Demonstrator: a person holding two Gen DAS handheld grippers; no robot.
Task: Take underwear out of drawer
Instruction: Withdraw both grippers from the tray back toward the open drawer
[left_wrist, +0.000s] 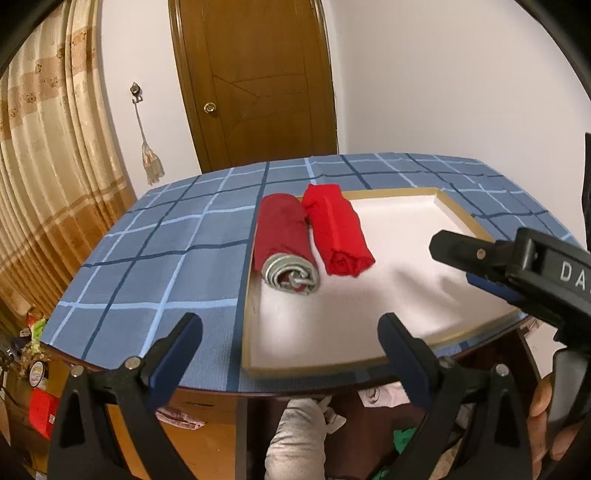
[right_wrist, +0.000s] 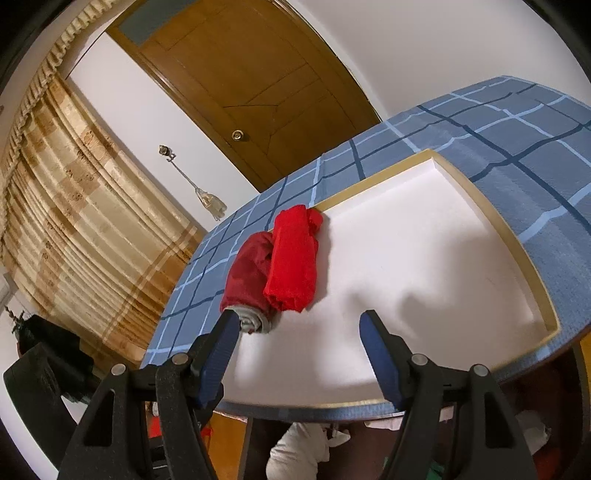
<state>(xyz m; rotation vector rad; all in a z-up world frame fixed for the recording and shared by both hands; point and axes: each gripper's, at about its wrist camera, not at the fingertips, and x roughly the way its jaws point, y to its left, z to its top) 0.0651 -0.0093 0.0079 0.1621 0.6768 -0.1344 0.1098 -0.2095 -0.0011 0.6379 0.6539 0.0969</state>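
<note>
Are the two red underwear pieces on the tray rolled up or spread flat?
Rolled. The dark red underwear shows a grey waistband spiral at its end; the bright red underwear lies beside it as a tight roll on the white tray.

White letters "DA" — cut off — on the right tongs' (left_wrist: 448, 256) black body.

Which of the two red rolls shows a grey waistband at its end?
The darker maroon roll, at the tray's left edge; the bright red roll beside it shows only red.
</note>
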